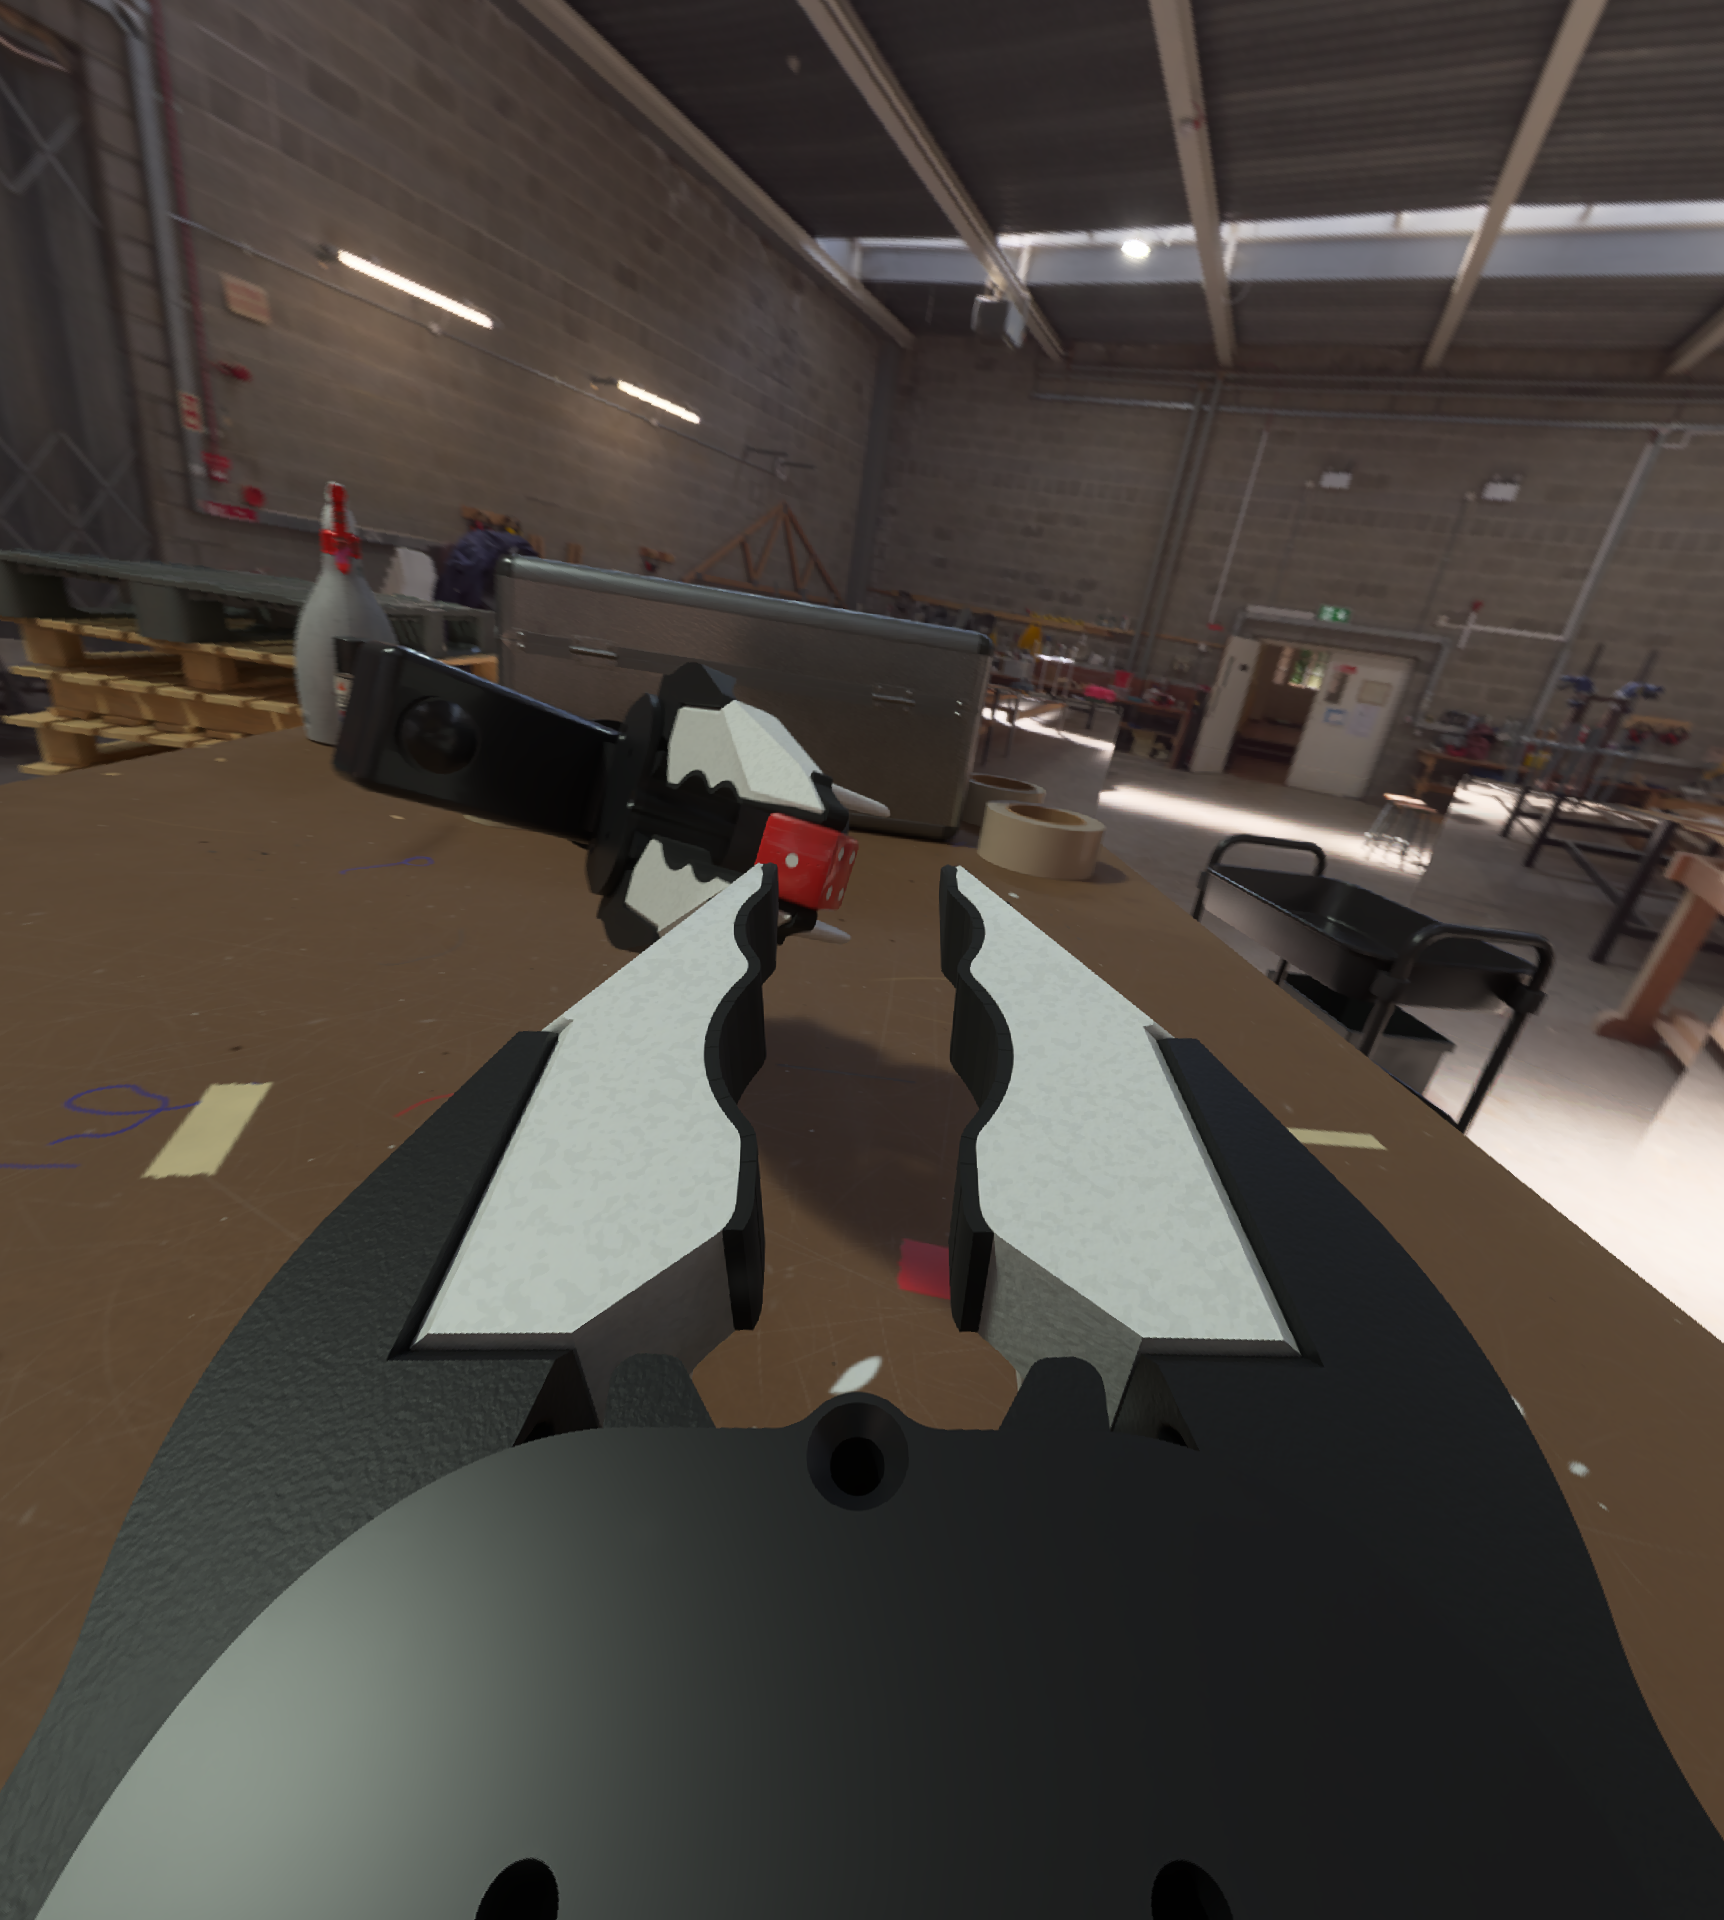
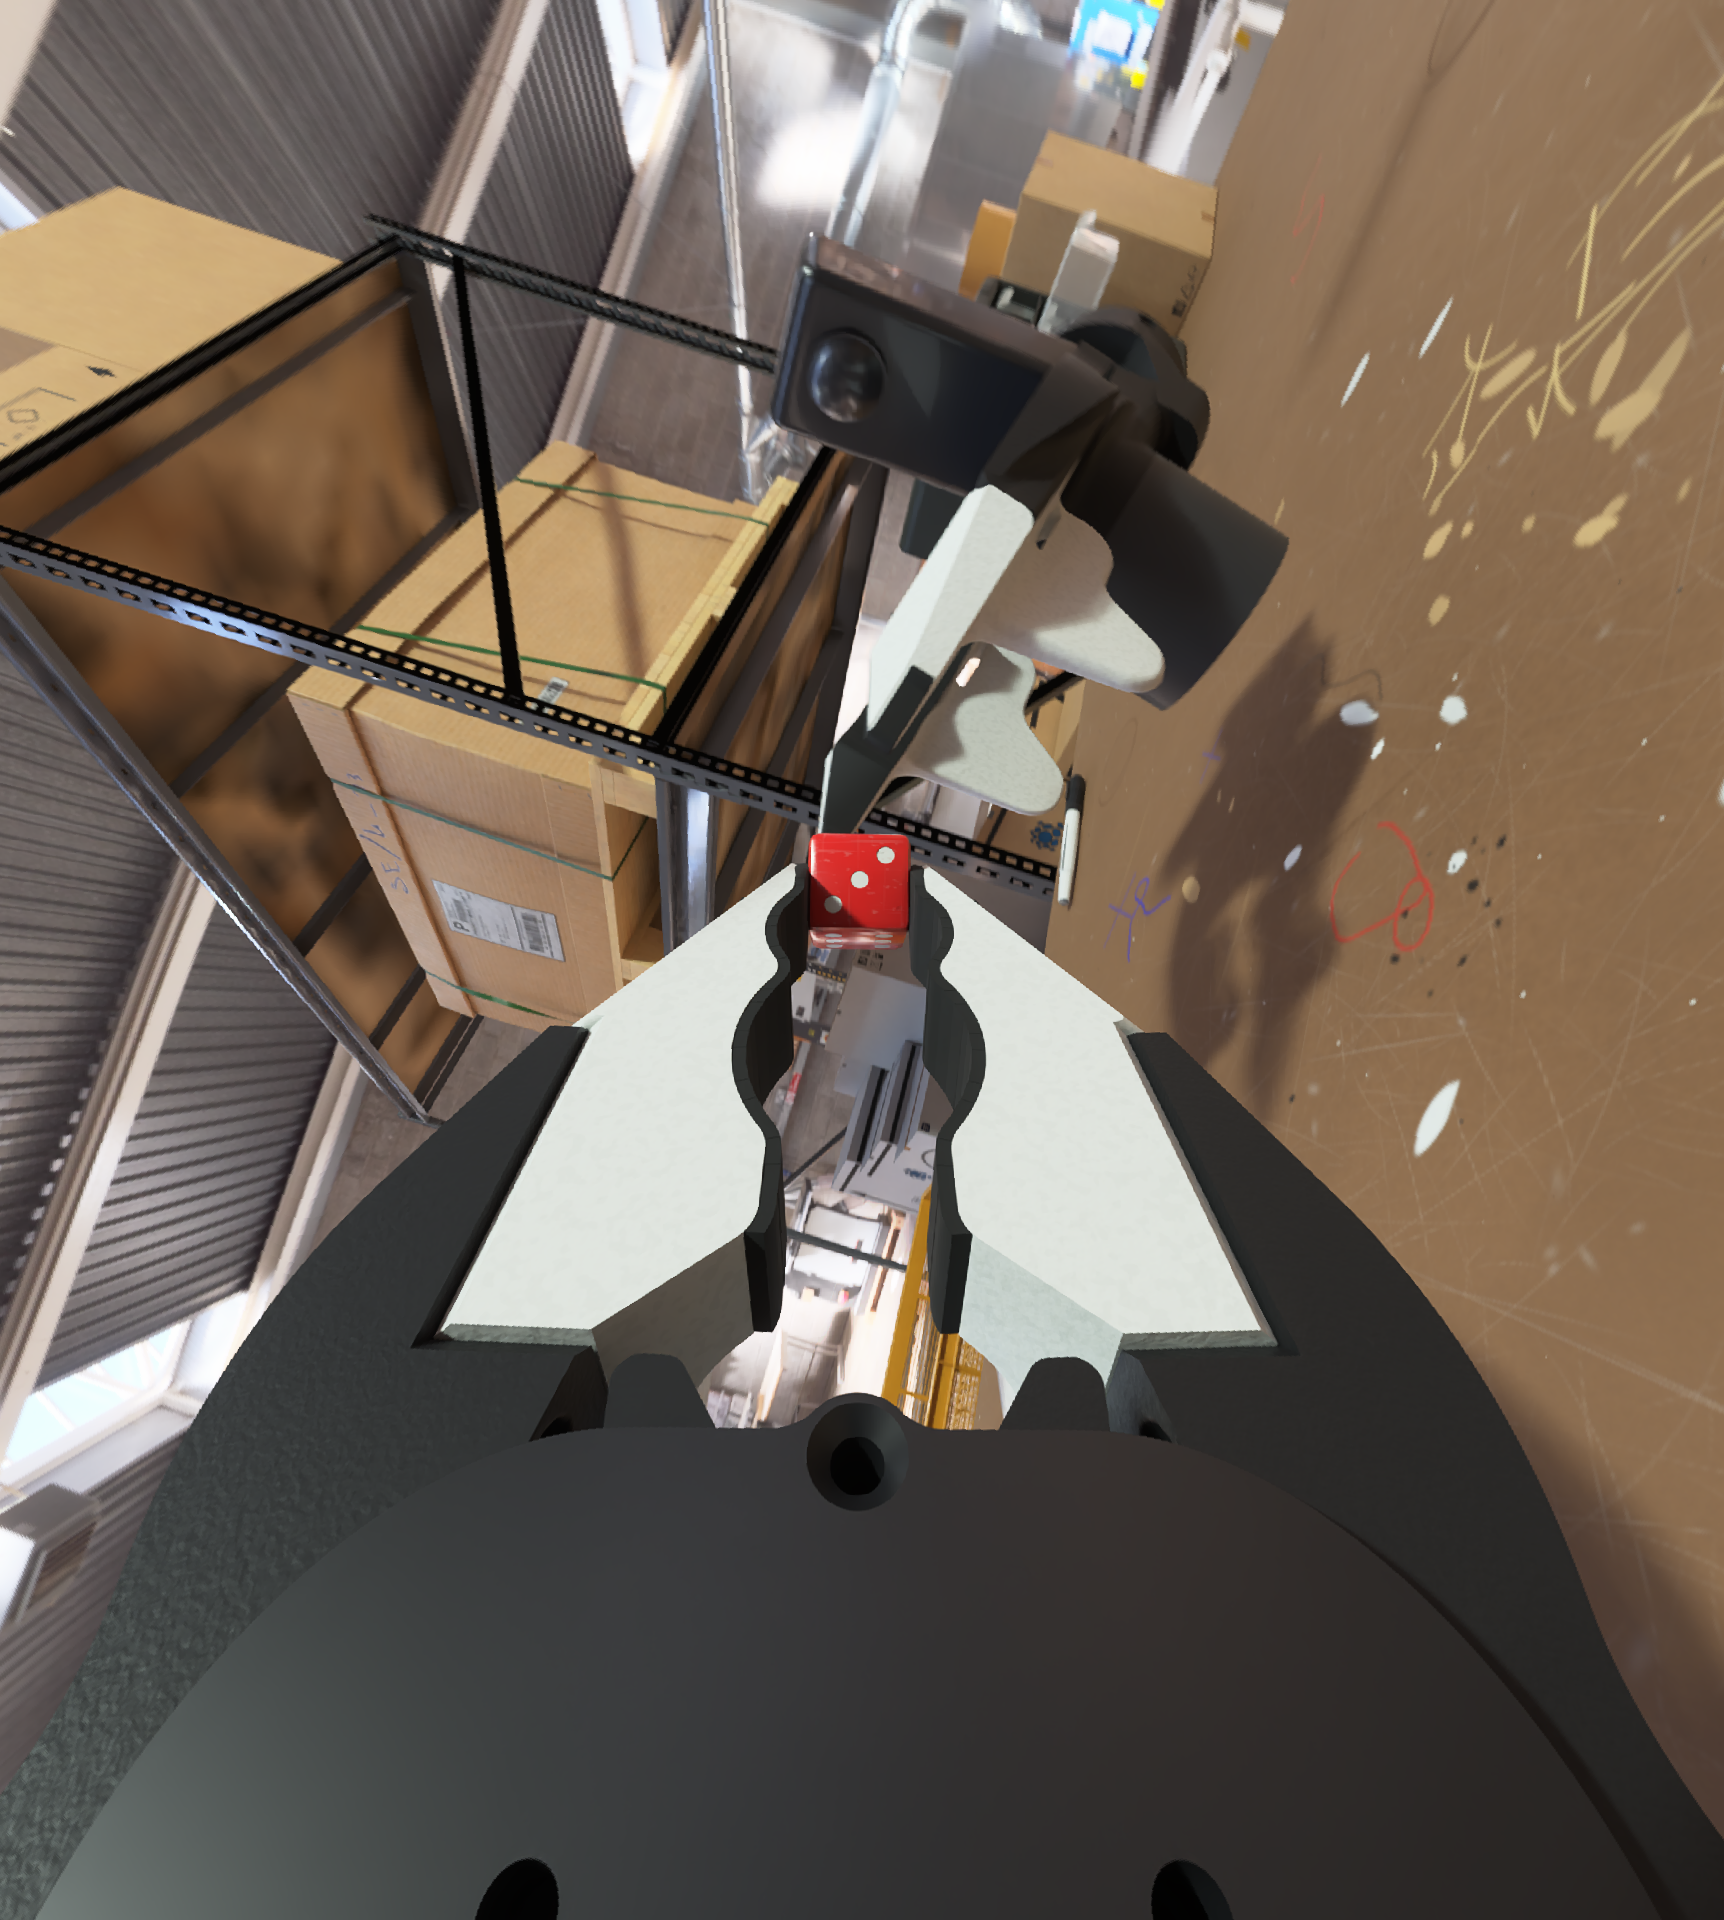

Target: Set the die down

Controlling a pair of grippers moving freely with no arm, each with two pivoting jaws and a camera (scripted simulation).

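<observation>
A: Red plastic, white pips: the die (image 2: pixel 858 891) is sitting clamped between the tips of the right gripper (image 2: pixel 860 906), whose fingers (image 2: pixel 671 1132) are pressing on two opposite faces.

B: Position relative to the table?

A: The die is hanging above the brown table (image 1: pixel 162 966), not touching it. The right gripper is lying on its side, so in the right wrist view the table is standing as a wall to the right of the die.

B: The left gripper (image 1: pixel 853 883)?

A: Its fingers (image 1: pixel 609 1143) are standing apart, holding nothing, pointing at the die from just beside it, also above the table.

B: Further items, outward from the die?

A: Tape roll (image 1: pixel 1040 840) lying on the table just beyond the die; metal case (image 1: pixel 764 665) standing behind that; white spray bottle (image 1: pixel 338 623) standing at the table's far edge; black cart (image 1: pixel 1377 935) waiting on the floor off the table's right side.
</observation>
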